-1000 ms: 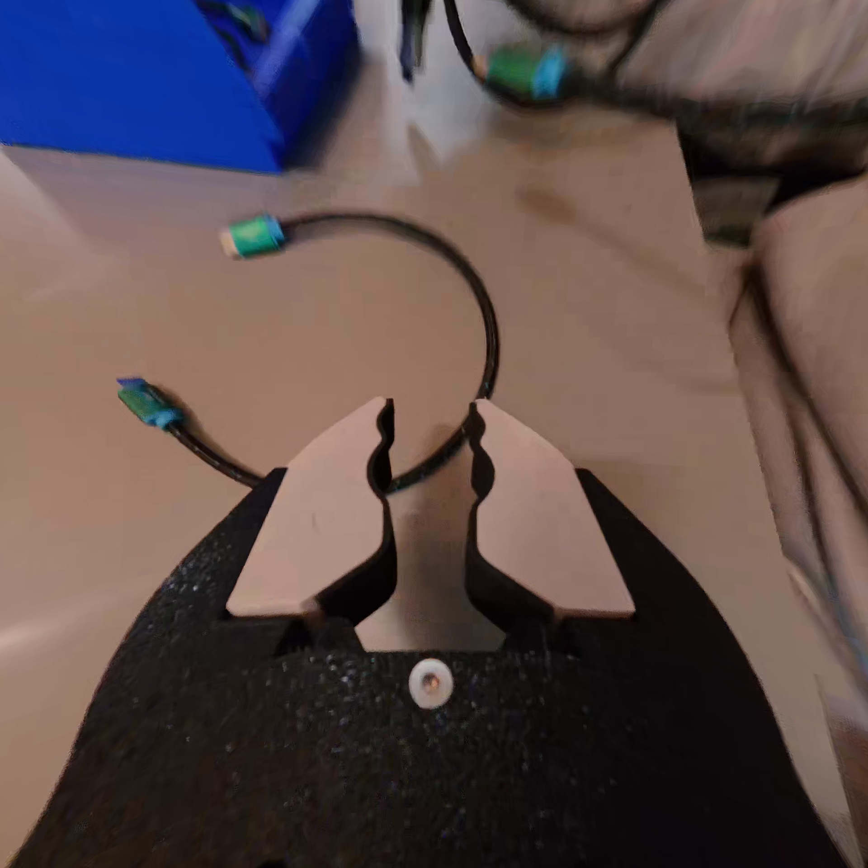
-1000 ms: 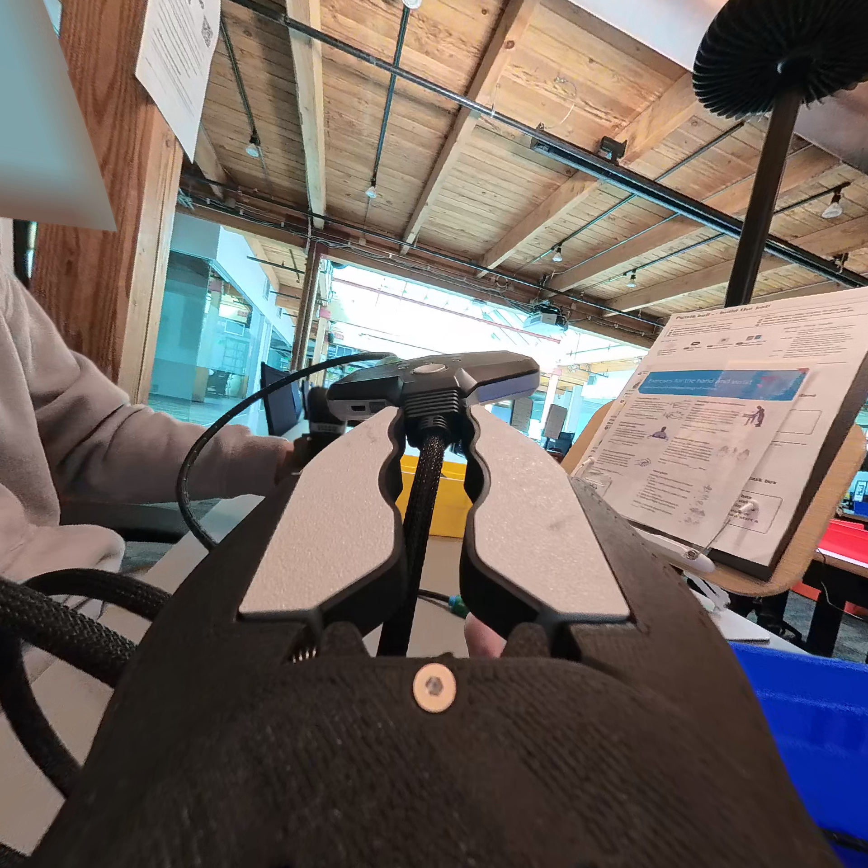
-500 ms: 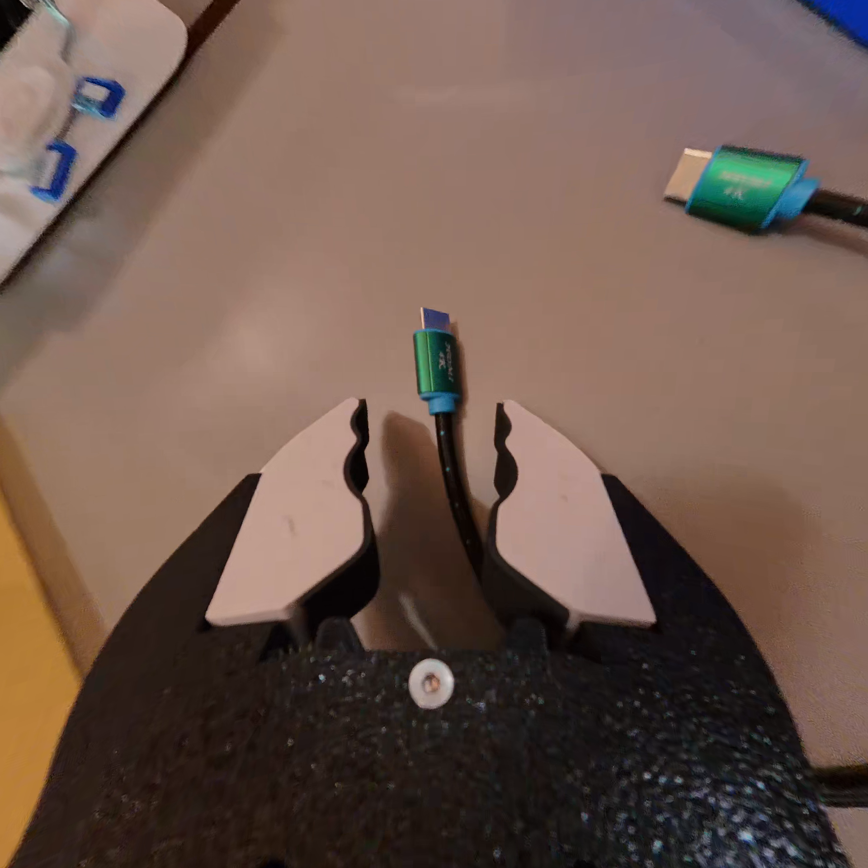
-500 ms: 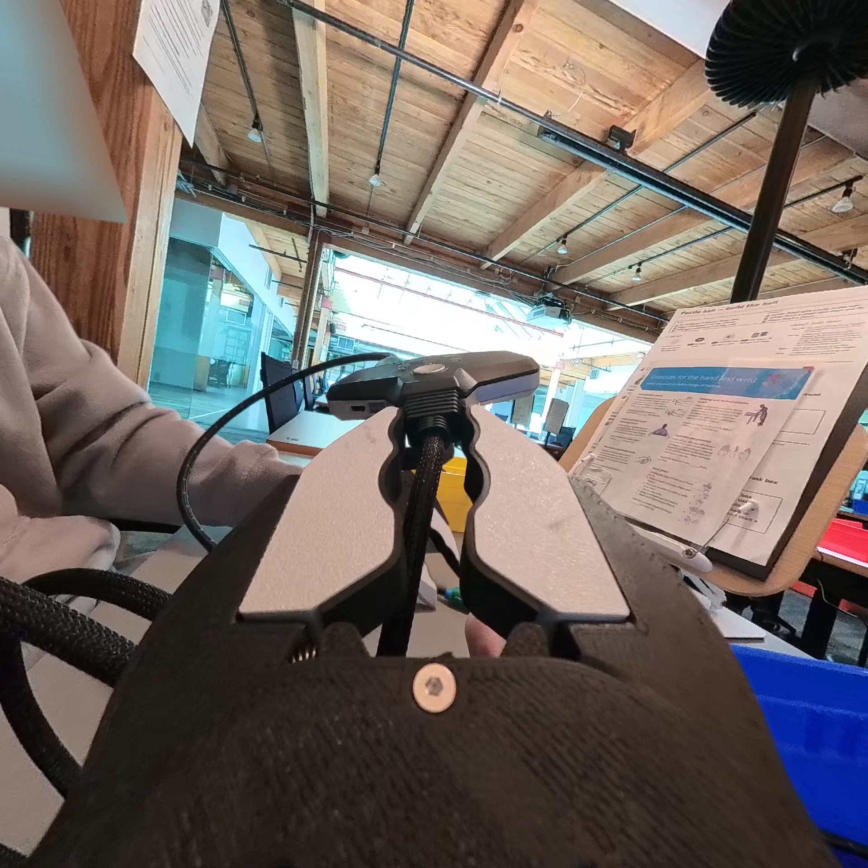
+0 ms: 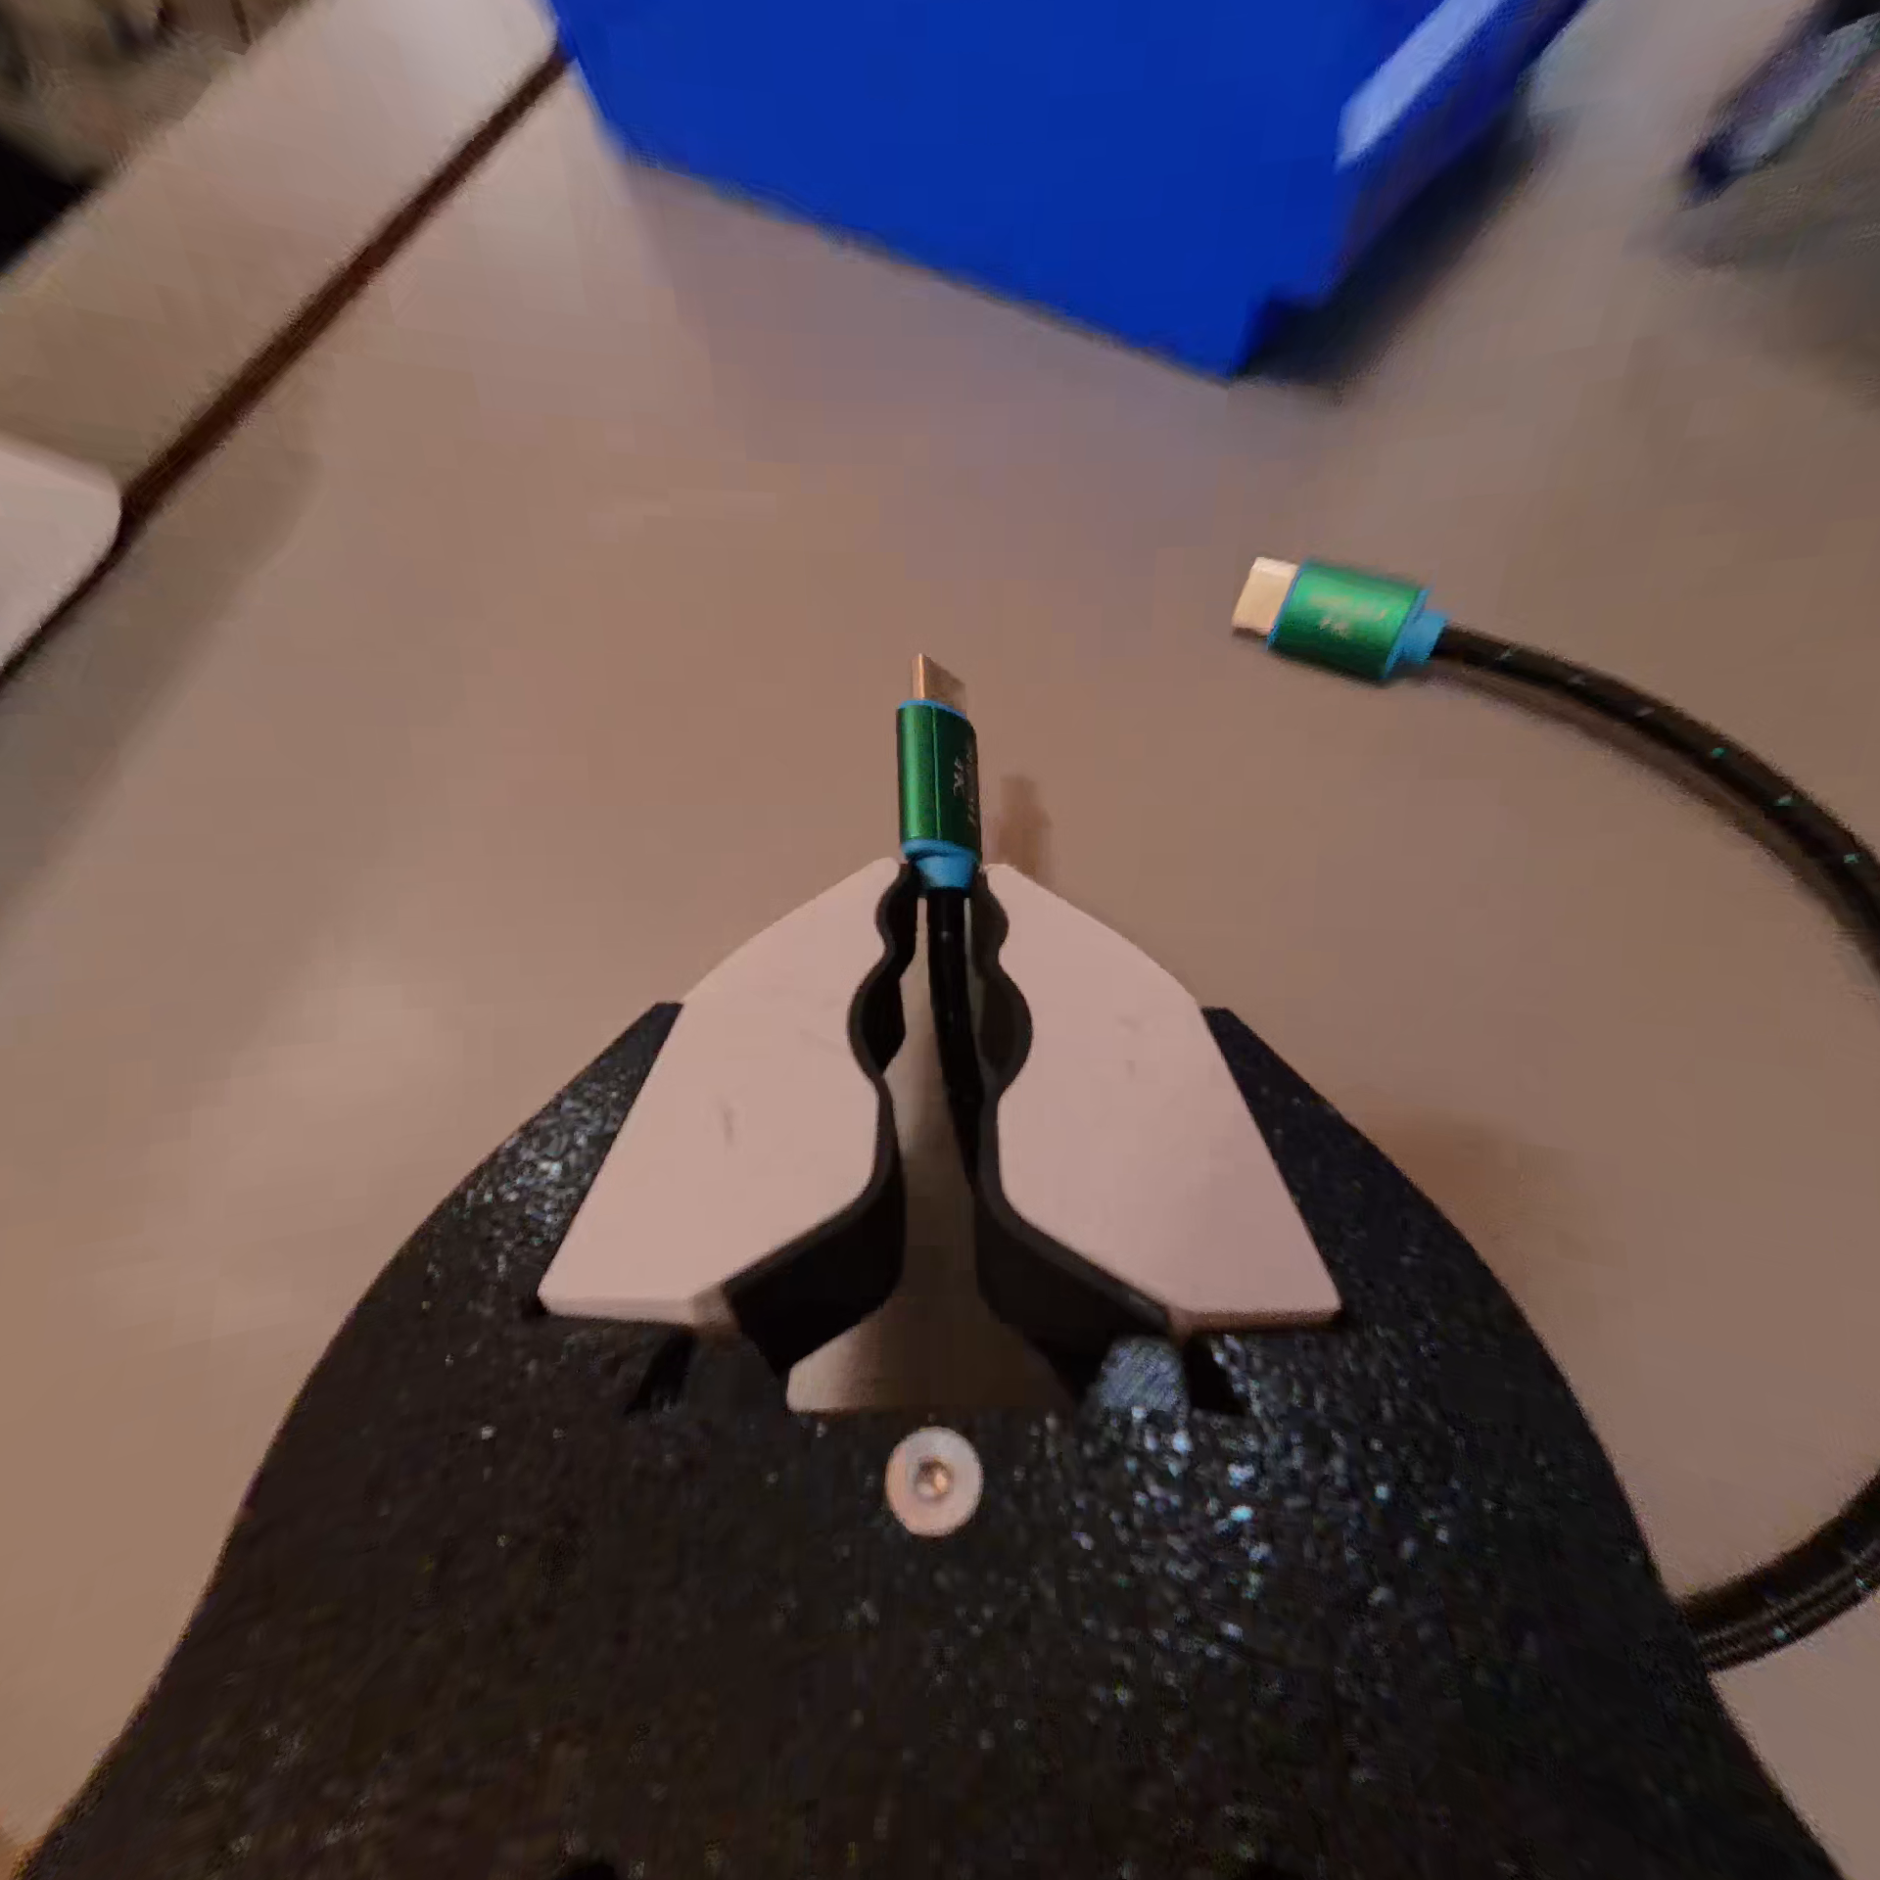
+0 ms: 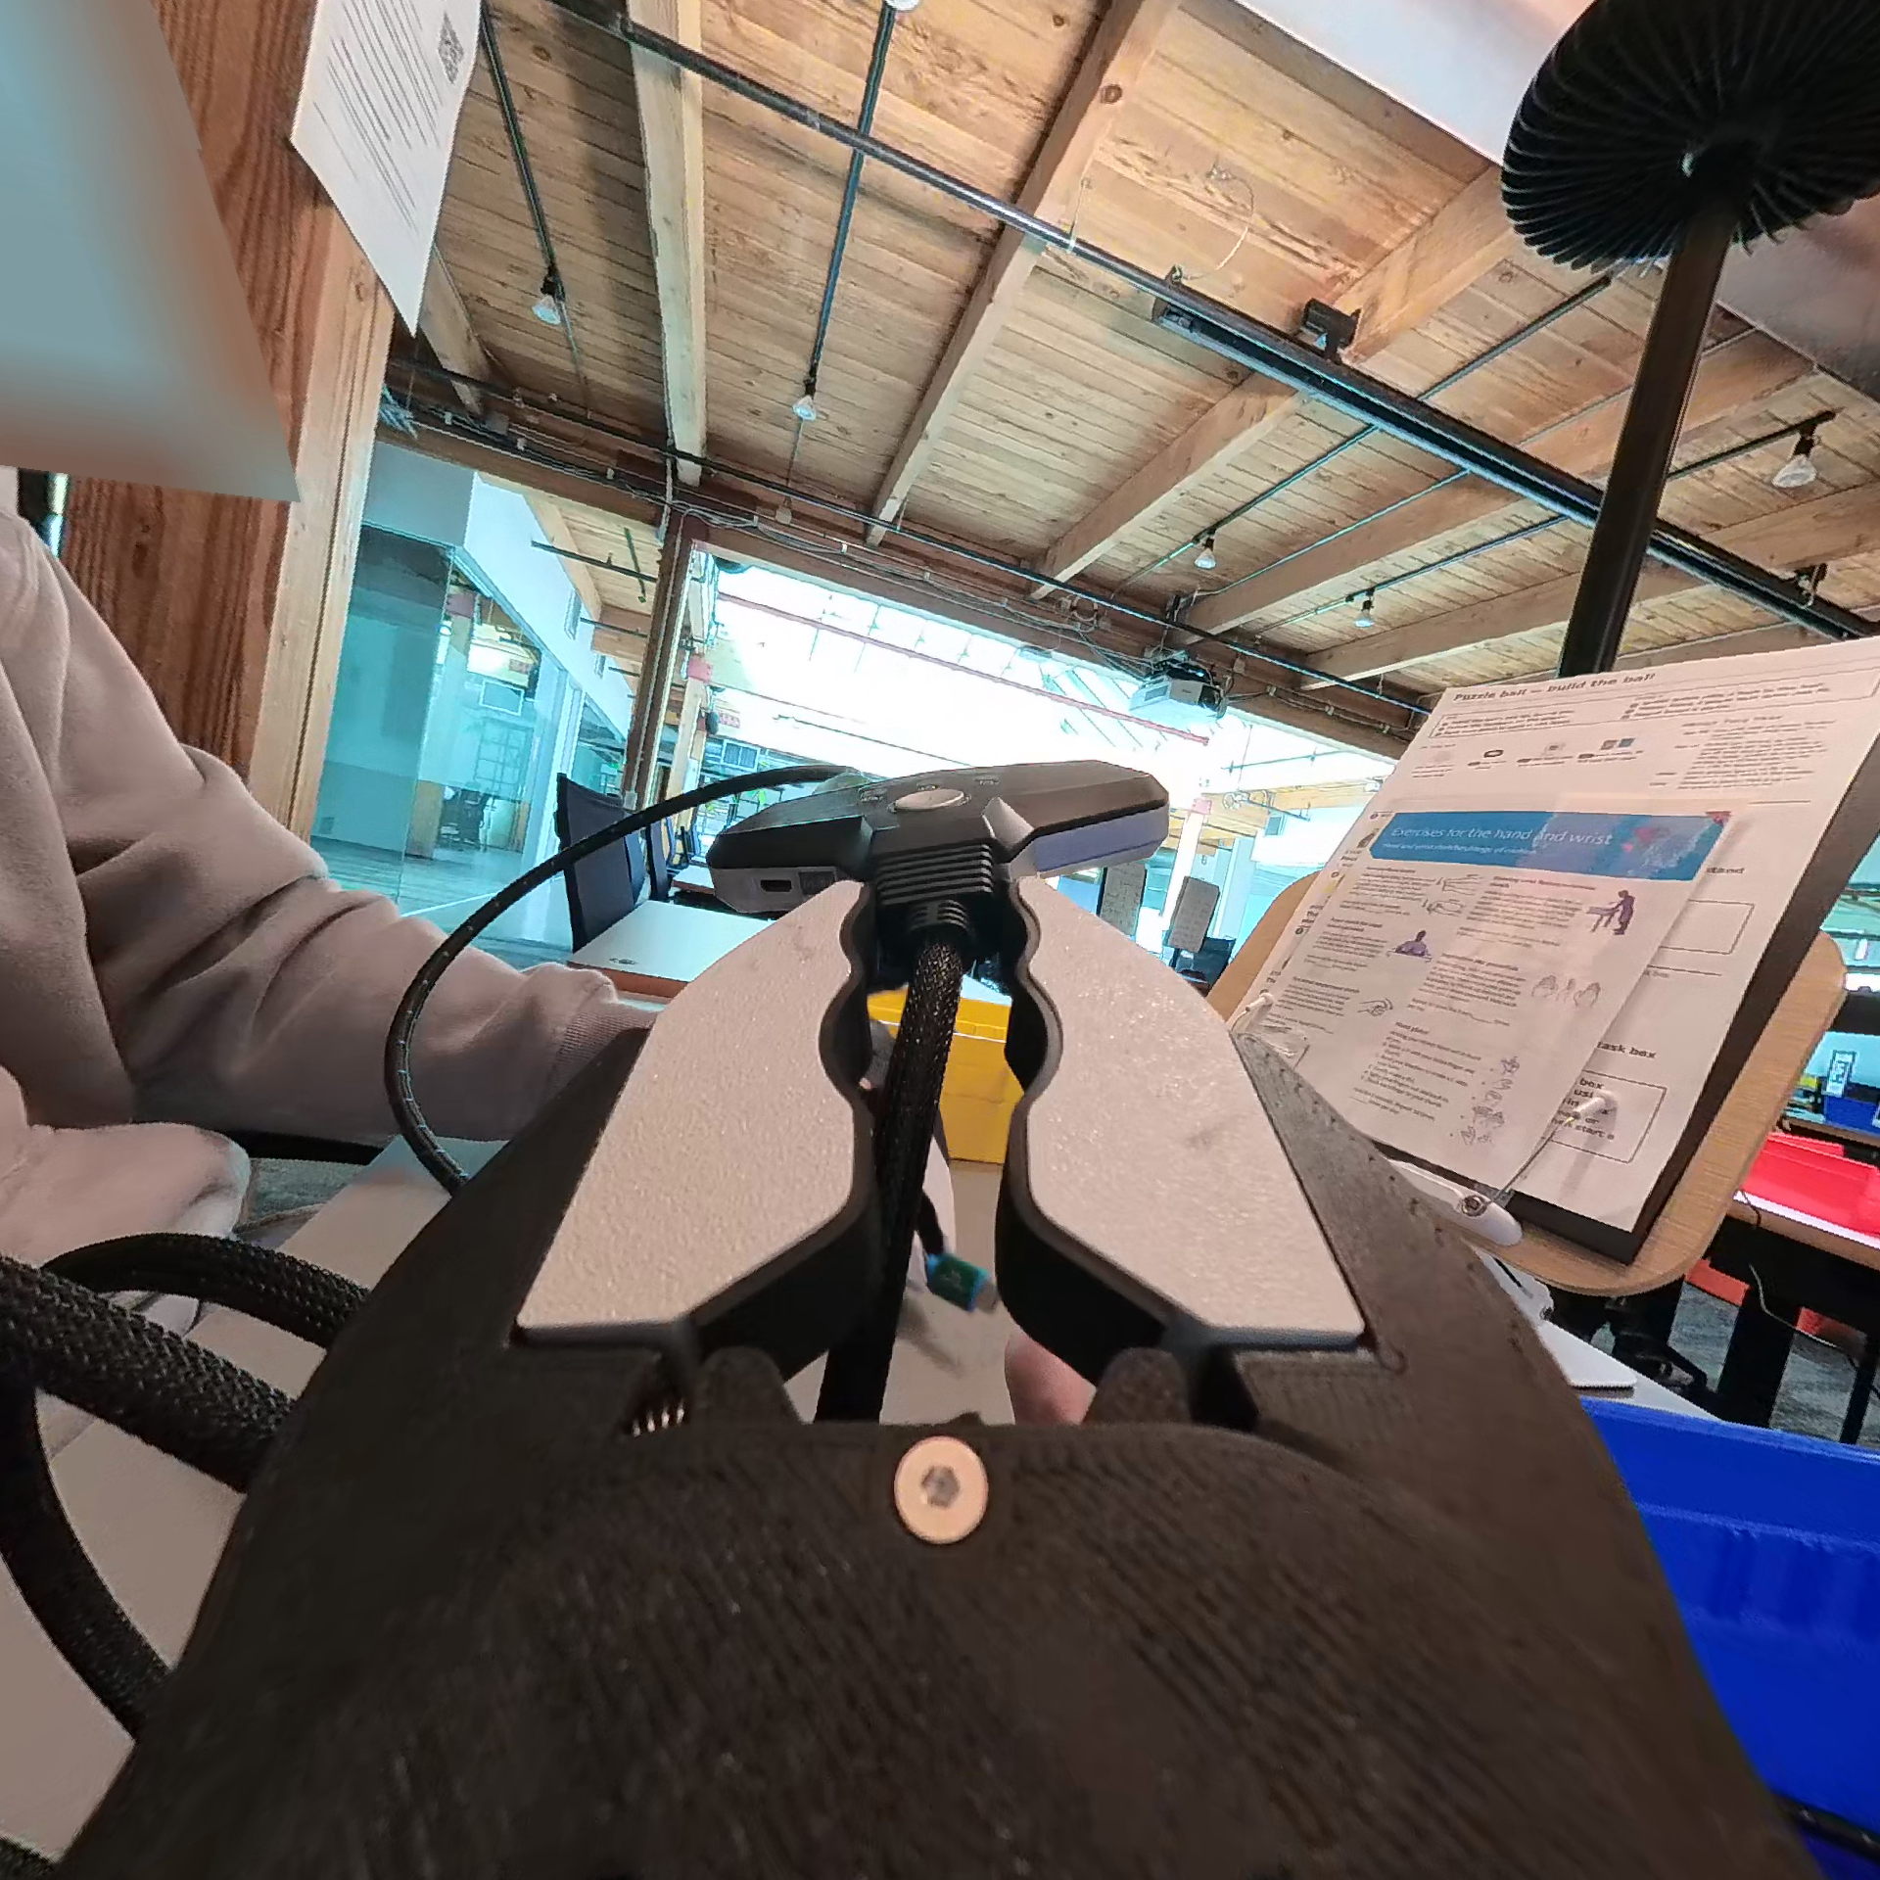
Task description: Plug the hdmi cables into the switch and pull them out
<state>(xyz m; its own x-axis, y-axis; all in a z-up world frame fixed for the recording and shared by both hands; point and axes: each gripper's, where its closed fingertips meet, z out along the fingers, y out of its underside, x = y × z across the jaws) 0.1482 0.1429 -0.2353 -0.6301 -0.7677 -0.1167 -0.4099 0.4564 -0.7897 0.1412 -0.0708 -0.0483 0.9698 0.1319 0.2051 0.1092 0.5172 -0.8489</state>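
In the left wrist view my left gripper (image 5: 941, 873) is shut on a black braided HDMI cable just behind its green plug (image 5: 938, 778), which points forward on edge above the table. A second green HDMI plug (image 5: 1333, 618) lies on the table to the right, its cable curving off right. In the right wrist view my right gripper (image 6: 934, 895) is shut on the thick braided cable (image 6: 916, 1027) at the base of the black HDMI switch (image 6: 941, 819) and holds the switch up in the air. A thin black cable (image 6: 478, 946) loops from the switch's left side.
A blue bin (image 5: 1017, 153) stands at the back of the beige table (image 5: 509, 610); it also shows in the right wrist view (image 6: 1770, 1587). A person's grey sleeve (image 6: 153, 865) is at left. A document stand with papers (image 6: 1587, 966) is at right. A yellow bin (image 6: 946, 1058) sits behind.
My left gripper swung over to the plug, closed on the cable behind it and lifted it. The right gripper has held the switch nearly still.
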